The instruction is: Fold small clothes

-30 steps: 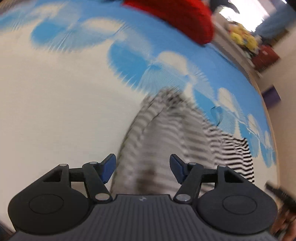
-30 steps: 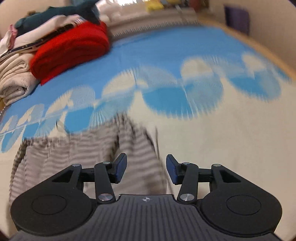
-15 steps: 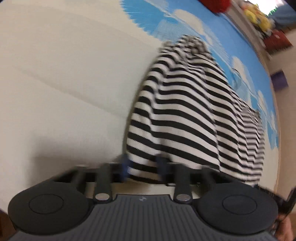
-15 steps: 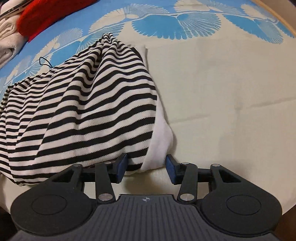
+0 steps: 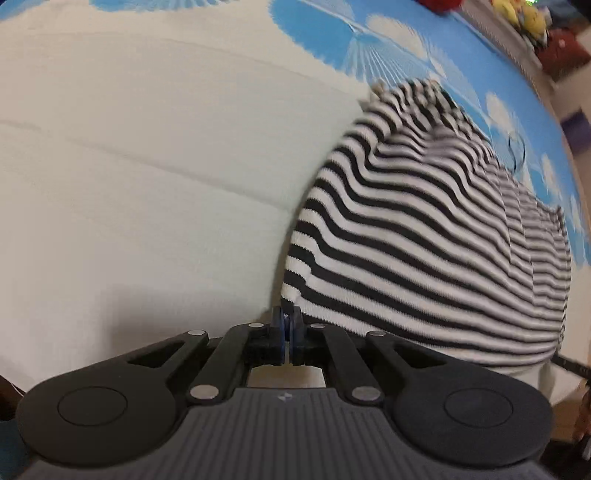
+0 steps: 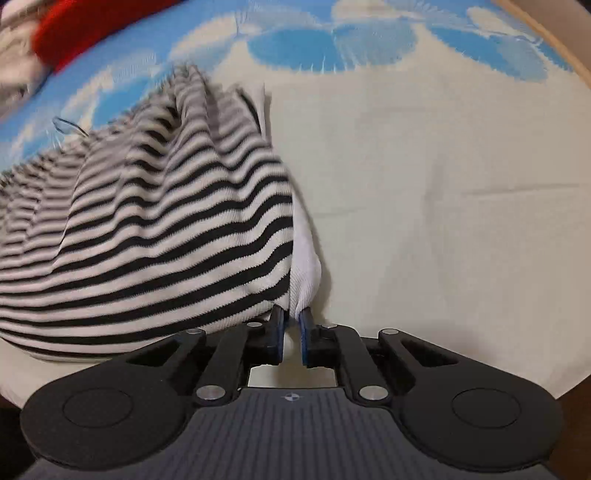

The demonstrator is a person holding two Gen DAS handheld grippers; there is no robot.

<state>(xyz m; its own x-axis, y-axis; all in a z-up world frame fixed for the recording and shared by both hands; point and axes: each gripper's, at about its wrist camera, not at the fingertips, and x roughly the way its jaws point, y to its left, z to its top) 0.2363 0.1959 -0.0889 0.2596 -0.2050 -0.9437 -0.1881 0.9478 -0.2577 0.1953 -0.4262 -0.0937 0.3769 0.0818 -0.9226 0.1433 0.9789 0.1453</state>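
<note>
A black-and-white striped garment (image 5: 424, 236) lies bunched on a cream and blue cloth (image 5: 147, 184). My left gripper (image 5: 287, 319) is shut on the garment's near left corner. In the right wrist view the same striped garment (image 6: 166, 236) spreads to the left, with a white edge (image 6: 304, 269) at its near right corner. My right gripper (image 6: 291, 319) is shut on that white corner. Both corners are raised slightly off the cloth.
A red folded garment (image 6: 85, 33) lies at the far left in the right wrist view, next to pale folded clothes (image 6: 14, 70). Yellow and red items (image 5: 524, 18) stand beyond the cloth's far edge. A wooden table edge (image 6: 546, 40) runs at the right.
Both grippers have come down to the near edge of the striped garment and closed on its two corners. One second ago both were open above it.
</note>
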